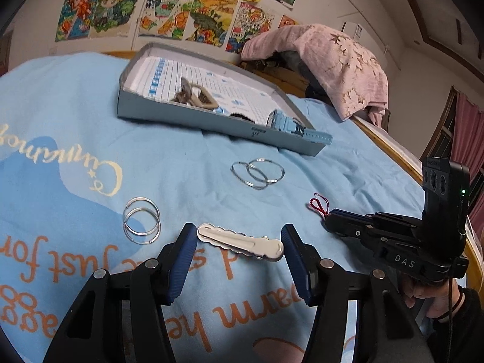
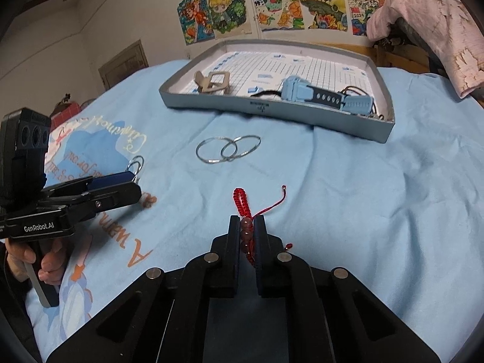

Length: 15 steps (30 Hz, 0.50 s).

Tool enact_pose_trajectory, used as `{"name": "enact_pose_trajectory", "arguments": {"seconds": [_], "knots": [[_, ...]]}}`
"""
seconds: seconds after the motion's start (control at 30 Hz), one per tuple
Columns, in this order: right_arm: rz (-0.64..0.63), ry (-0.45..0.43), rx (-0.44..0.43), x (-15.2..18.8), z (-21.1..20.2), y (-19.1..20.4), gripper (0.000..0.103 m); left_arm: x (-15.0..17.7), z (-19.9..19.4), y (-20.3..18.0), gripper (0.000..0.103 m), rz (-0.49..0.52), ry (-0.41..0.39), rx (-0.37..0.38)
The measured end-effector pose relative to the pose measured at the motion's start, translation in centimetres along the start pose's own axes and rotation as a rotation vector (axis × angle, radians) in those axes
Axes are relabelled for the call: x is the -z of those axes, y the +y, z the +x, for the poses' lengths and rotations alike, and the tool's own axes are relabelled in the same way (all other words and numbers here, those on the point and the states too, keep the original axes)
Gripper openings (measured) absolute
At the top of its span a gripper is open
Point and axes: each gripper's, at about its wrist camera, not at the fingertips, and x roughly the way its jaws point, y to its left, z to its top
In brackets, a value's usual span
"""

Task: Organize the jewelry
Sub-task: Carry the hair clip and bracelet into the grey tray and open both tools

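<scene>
Black left claw (image 1: pixel 239 243) with ribbed blue pads (image 1: pixel 183 260), silver screws; dark sleeve (image 1: pixel 466 323).

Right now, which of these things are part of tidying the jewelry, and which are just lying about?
Part of the job: red braided bead bracelet; silver metal hair clip; two pairs of thin silver hoops; grey cardboard tray; light blue watch; beige hair claw.

Lying about: pink cloth; colourful wall drawings.

A red braided bracelet (image 2: pixel 242 204) and silver hoops (image 2: pixel 228 148) lie on a light-blue blanket (image 2: pixel 348 196) with orange lettering.
</scene>
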Motion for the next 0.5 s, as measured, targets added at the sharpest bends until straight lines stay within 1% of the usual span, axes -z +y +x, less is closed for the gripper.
{"name": "enact_pose_trajectory", "arguments": {"seconds": [0.1, 0.37, 0.5], "knots": [[0.009, -0.033, 0.002, -0.2, -0.5, -0.1, 0.008, -0.4, -0.5, -0.4, 0.055, 0.008, -0.028, -0.005], [0.024, -0.127, 0.019, -1.3, -1.9, -0.7, 0.008, -2.1, -0.8, -0.6, 0.055, -0.023, -0.078, 0.005], [0.011, -0.217, 0.039, -3.7, -2.6, -1.1, 0.008, -4.5, -0.1, -0.9, 0.055, -0.057, -0.125, 0.036]]}}
